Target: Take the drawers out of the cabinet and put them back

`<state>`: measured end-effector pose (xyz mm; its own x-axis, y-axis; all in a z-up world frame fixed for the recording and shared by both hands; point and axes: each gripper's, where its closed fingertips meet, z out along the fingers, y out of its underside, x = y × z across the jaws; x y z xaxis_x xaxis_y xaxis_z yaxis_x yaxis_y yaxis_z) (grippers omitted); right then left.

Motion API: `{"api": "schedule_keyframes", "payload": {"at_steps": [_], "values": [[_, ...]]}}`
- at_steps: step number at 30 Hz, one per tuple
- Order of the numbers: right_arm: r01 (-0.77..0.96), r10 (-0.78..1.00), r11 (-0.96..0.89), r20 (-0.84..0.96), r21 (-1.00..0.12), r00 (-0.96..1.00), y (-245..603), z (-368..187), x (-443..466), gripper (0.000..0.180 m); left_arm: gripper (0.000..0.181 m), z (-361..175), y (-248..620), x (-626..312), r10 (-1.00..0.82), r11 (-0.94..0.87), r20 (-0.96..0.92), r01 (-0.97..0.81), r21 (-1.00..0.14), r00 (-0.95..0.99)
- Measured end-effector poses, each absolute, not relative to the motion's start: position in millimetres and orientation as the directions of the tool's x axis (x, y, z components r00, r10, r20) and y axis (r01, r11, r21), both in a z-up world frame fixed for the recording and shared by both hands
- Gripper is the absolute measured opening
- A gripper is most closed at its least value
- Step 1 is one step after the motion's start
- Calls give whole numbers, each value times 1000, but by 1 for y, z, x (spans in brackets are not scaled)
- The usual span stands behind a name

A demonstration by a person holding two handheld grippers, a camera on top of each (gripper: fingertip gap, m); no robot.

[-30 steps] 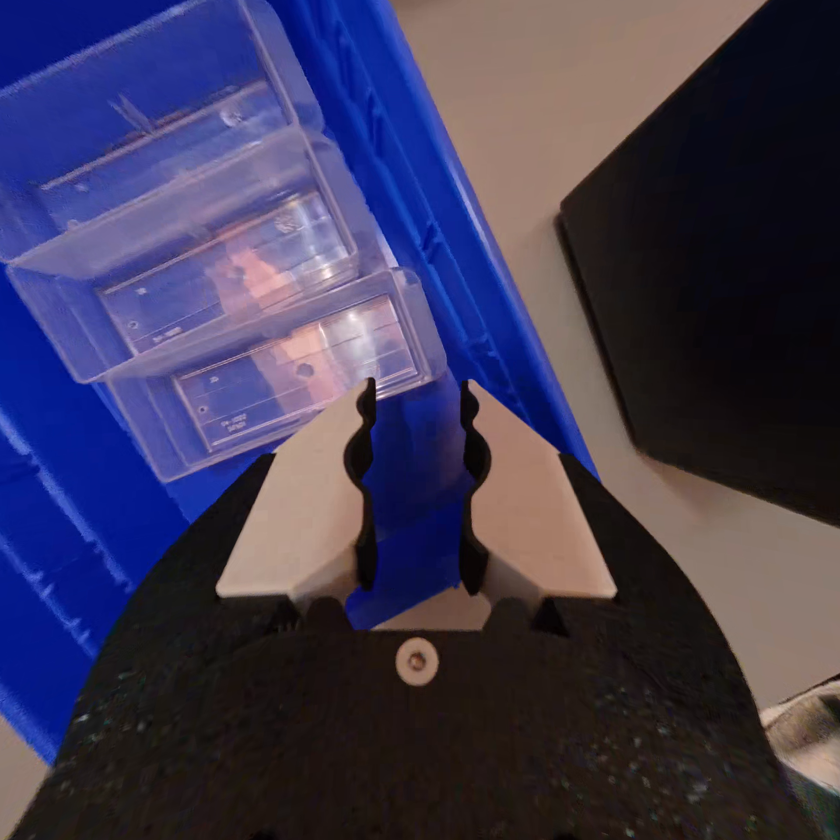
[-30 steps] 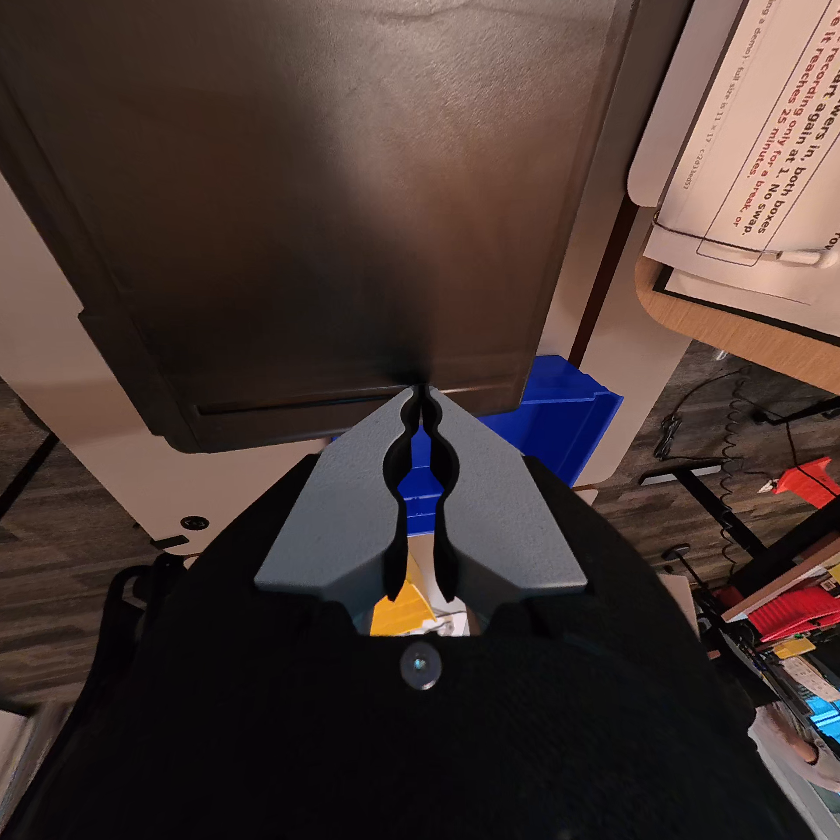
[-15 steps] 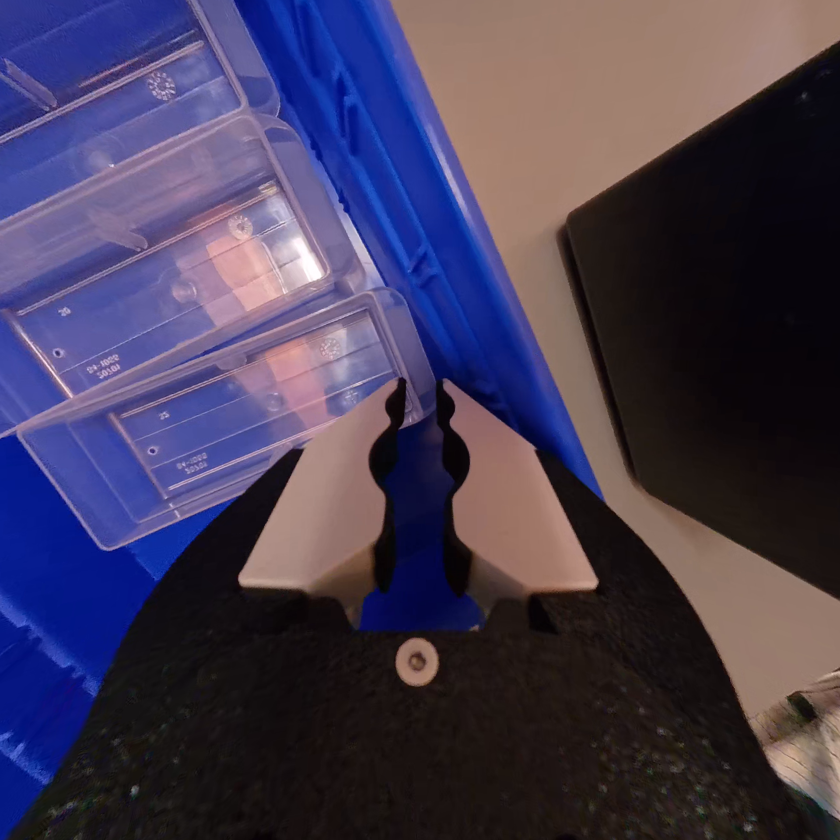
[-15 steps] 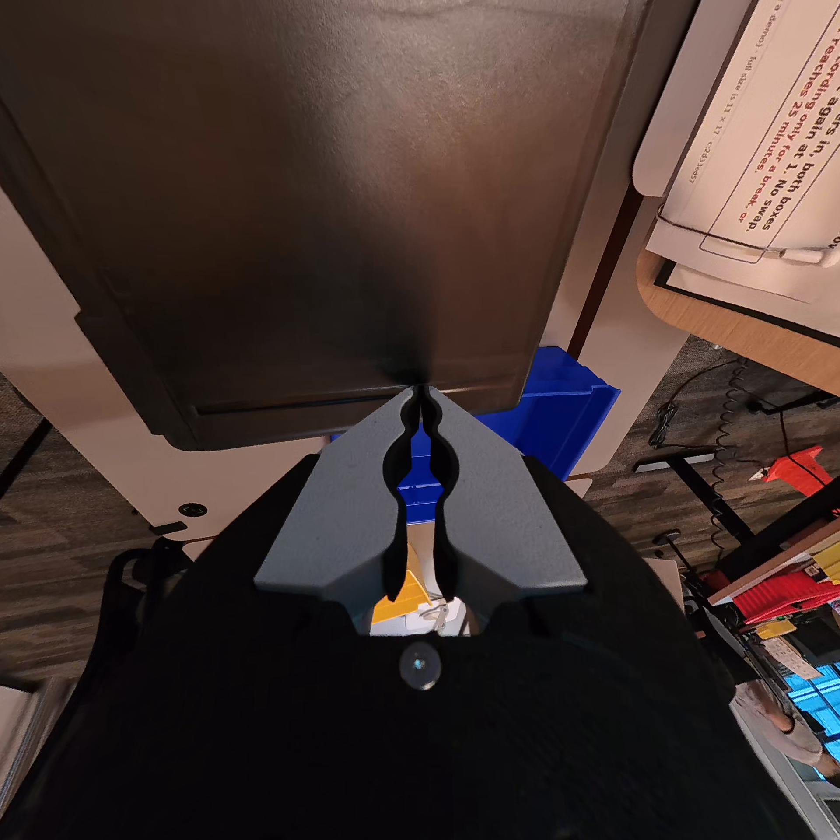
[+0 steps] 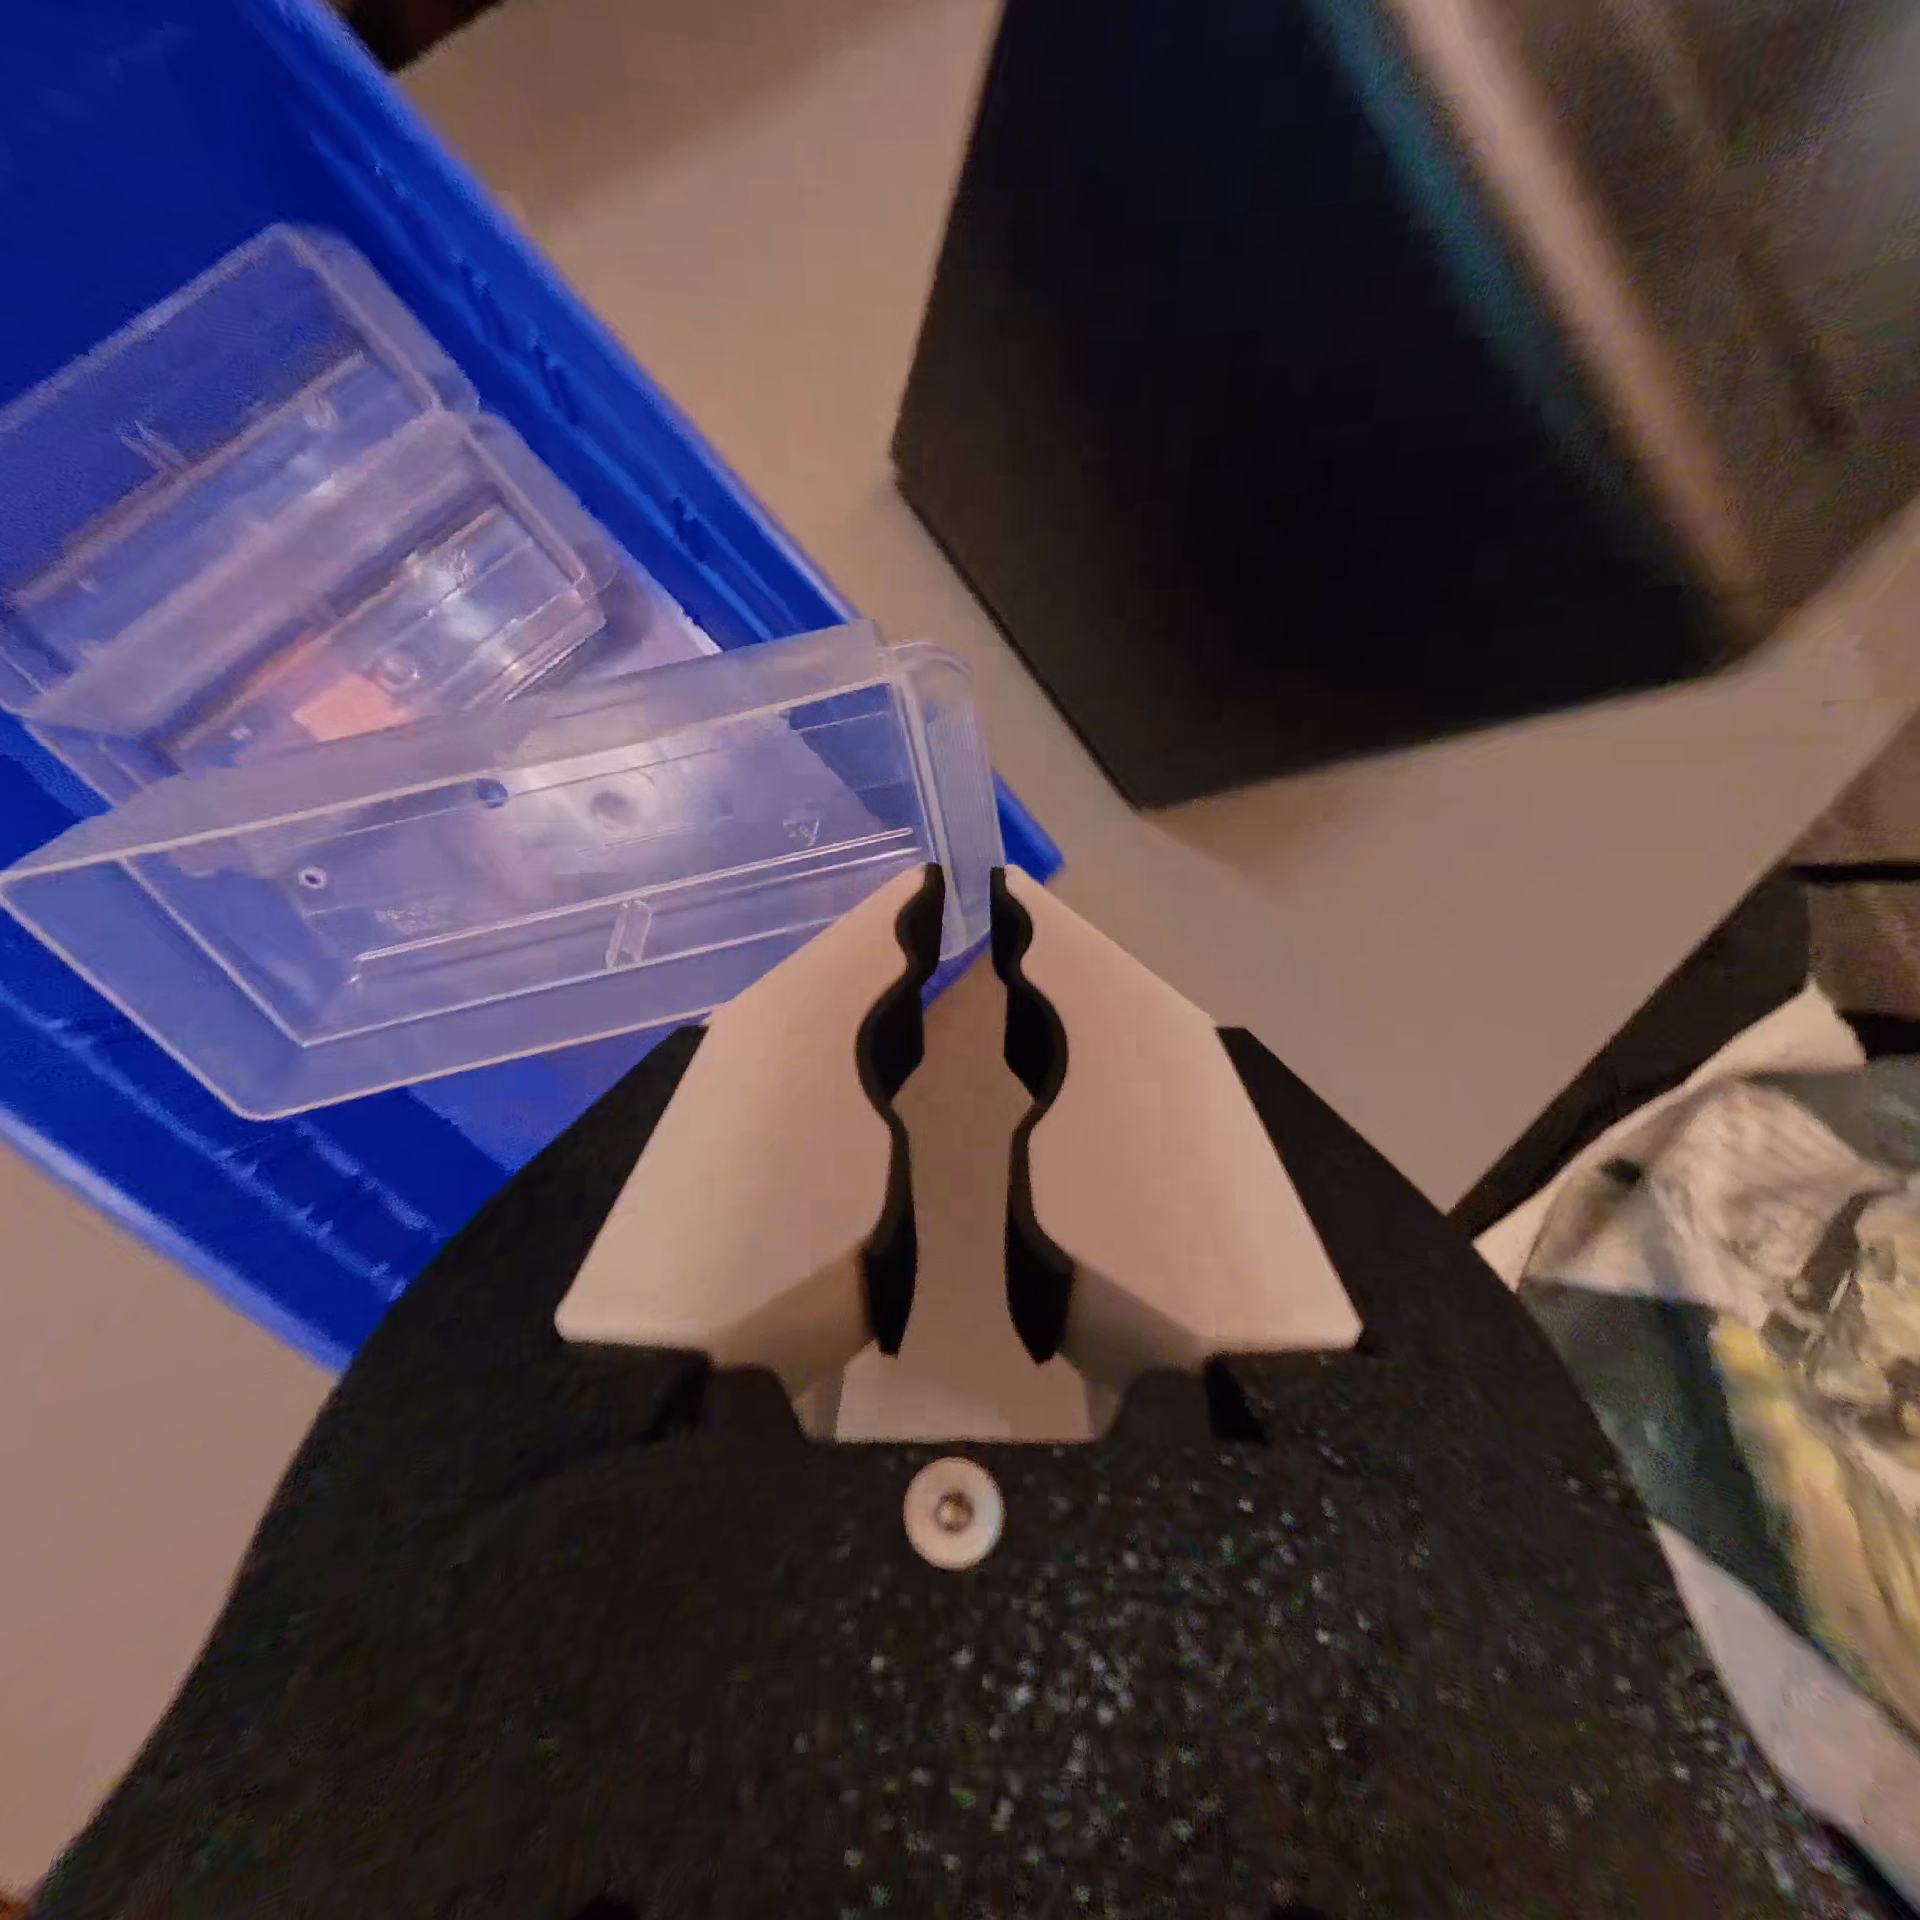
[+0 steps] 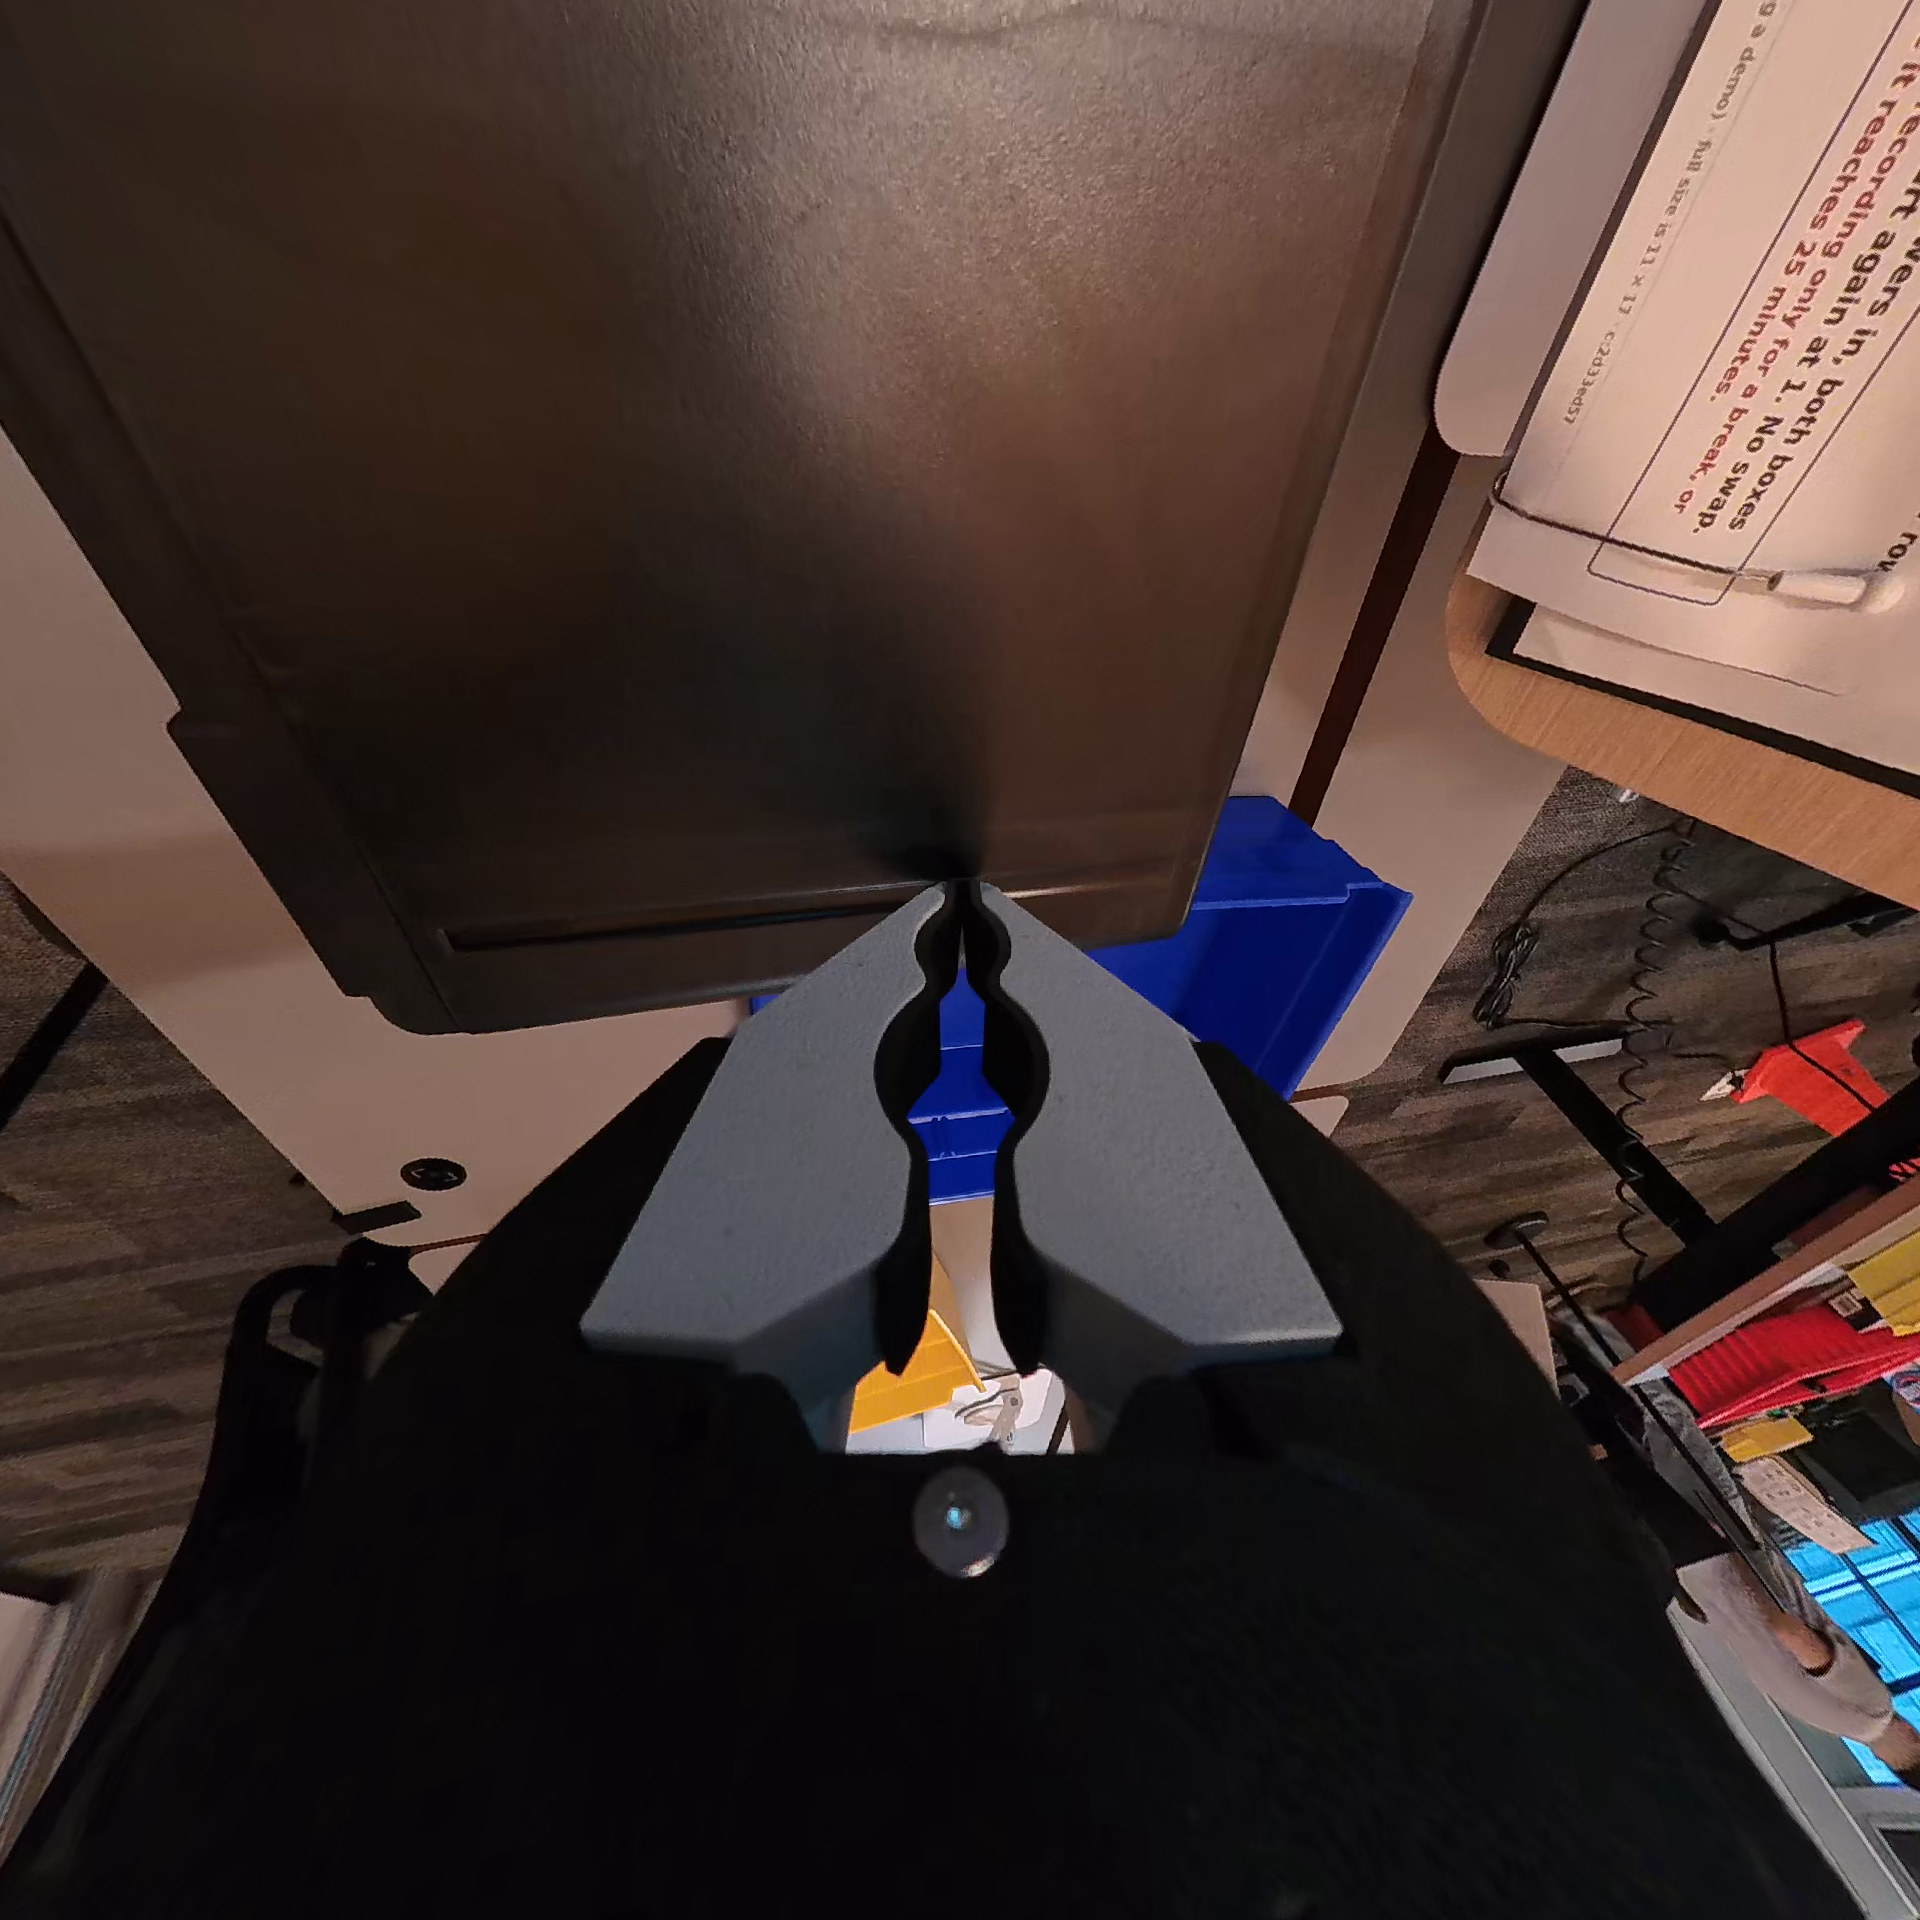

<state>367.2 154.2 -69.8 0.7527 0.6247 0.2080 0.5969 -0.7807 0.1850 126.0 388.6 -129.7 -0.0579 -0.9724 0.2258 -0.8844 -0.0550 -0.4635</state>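
In the left wrist view my left gripper (image 5: pixel 966 883) is shut on the front tab of a clear plastic drawer (image 5: pixel 499 894). It holds the drawer tilted above the rim of a blue bin (image 5: pixel 582 343). More clear drawers (image 5: pixel 270 520) lie stacked inside the bin. The black cabinet (image 5: pixel 1299 416) stands on the table to the right, apart from the drawer. In the right wrist view my right gripper (image 6: pixel 961 896) is shut on the lower edge of the black cabinet (image 6: pixel 727 416), seen from its closed side. The blue bin (image 6: pixel 1288 966) shows behind it.
The beige table (image 5: pixel 727 187) runs between bin and cabinet. A crumpled pale bag (image 5: pixel 1745 1299) lies at the lower right of the left view. A neighbouring wooden desk (image 6: pixel 1662 748) bears printed sheets (image 6: pixel 1714 312). Cables (image 6: pixel 1642 997) and red items (image 6: pixel 1808 1070) lie on the floor.
My left gripper has closed on the nearest clear drawer's tab and lifted it up out of the bin, toward the cabinet. My right gripper has stayed shut on the cabinet edge.
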Motion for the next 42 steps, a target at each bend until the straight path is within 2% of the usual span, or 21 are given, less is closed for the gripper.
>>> {"api": "schedule_keyframes", "payload": {"at_steps": [1,5,10,15,19,22,29,42], "values": [[596,624,-781,208,184,753,154,-70,367,0,6,-116,383,119,-975,-9,200,-880,-475,-98],[595,621,-784,206,178,756,154,-70,367,0,6,-65,352,87,-959,210,71,-855,-474,-275],[593,620,-784,204,183,758,154,-70,367,0,6,-34,298,50,-885,429,18,-830,-356,-466],[595,626,-779,201,195,753,154,-70,367,0,6,-44,226,8,-715,654,165,-733,-187,-680],[590,619,-785,188,188,763,154,-70,367,0,5,-72,180,-12,-579,767,342,-637,-79,-740],[589,615,-788,187,180,766,154,-70,367,0,5,-87,150,-12,-481,825,437,-561,-67,-760],[592,621,-783,199,190,758,154,-70,367,0,5,-109,121,21,-370,901,483,-434,-24,-794],[608,628,-779,199,155,753,154,-70,367,0,4,-120,123,78,-381,900,548,-435,34,-745]]}}
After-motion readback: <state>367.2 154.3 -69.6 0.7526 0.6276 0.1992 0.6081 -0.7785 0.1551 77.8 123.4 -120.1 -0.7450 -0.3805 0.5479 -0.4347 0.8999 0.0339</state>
